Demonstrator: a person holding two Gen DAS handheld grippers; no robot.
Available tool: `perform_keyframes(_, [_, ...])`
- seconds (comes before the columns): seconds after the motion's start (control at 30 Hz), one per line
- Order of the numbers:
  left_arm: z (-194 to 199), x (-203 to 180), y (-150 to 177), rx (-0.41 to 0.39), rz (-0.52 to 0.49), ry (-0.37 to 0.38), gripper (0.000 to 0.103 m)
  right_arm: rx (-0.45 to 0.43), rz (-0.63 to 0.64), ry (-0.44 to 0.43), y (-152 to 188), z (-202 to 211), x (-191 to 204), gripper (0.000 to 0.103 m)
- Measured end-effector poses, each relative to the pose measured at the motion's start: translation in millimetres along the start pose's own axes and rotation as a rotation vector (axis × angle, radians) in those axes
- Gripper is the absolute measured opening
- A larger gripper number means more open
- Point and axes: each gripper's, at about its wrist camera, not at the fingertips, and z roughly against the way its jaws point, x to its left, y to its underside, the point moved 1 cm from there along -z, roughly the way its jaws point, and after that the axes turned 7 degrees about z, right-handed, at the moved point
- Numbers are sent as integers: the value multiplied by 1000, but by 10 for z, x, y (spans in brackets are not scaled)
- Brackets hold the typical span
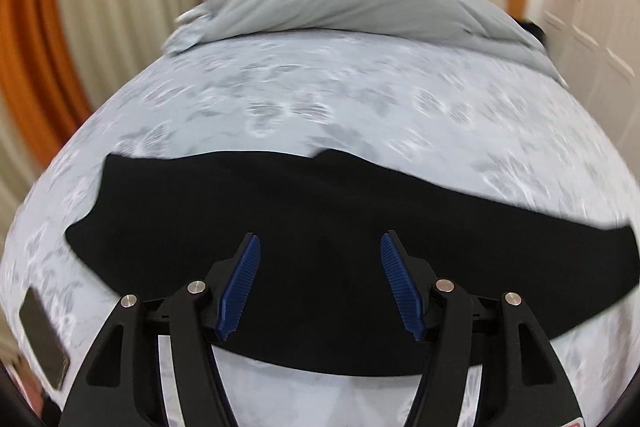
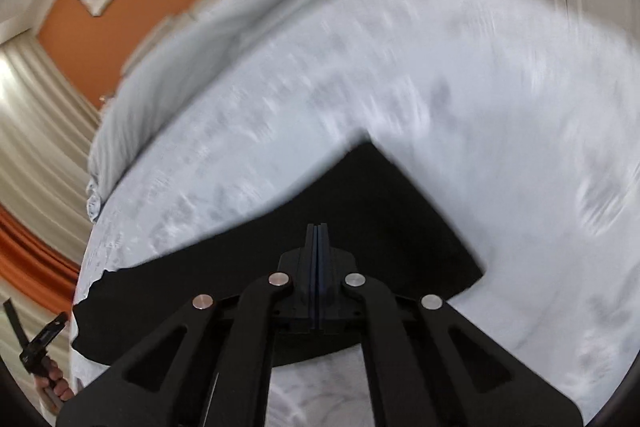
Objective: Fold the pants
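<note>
Black pants [image 1: 320,227] lie flat in a long strip across a pale blue patterned bedsheet [image 1: 320,99]. My left gripper [image 1: 320,243] is open, its blue pads spread wide just above the near middle of the pants, holding nothing. In the right wrist view the pants [image 2: 360,211] show one squared end pointing away. My right gripper [image 2: 318,231] has its pads pressed together over that end of the pants; whether cloth is pinched between them is hidden. The view is blurred by motion.
A grey folded duvet [image 1: 352,3] lies across the far end of the bed, pillows behind it. A dark phone [image 1: 44,339] lies on the sheet at near left. Curtains [image 1: 100,7] hang left, white doors right. The left hand tool [image 2: 36,347] shows at bottom left of the right wrist view.
</note>
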Motion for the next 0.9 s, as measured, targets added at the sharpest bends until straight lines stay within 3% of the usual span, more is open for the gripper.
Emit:
perform_keyframes(0.07, [-54,-128,112,13,-55,7,61,-10,49,148,7,69,-90,2])
perform_keyframes(0.1, [-111,-171,158,35,-78,15,61,31,72,244,61,13,-158,2])
perform_keyframes(0.2, [-362,-253,262,132,-80,25,61,82,81,246,146,-76,-136,2])
perform_keyframes(0.33, [-705,-230,454,312,-38,-14,61,107,267,91,158,-303,773,2])
perform_keyframes(0.47, [-610,-265,510,270,-90,-43,63,210,454,-76,362,-786,1894,3])
perform_keyframes(0.6, [-496,-144,518,276,-65,2,64,305,620,-221,546,-1297,2919,4])
perform_keyframes(0.63, [-475,-87,504,274,-53,7,64,315,644,-248,593,-1378,3104,6])
perform_keyframes(0.7, [-461,72,458,265,-25,-2,66,322,721,-293,663,-1568,3592,41])
perform_keyframes(0.73, [-468,187,430,264,-10,-18,67,309,765,-290,693,-1632,3800,67])
perform_keyframes(0.8, [-513,382,391,272,27,-37,67,270,855,-310,779,-1744,4181,68])
perform_keyframes(0.9, [-616,578,371,305,64,-39,67,309,937,-352,913,-2071,4633,66])
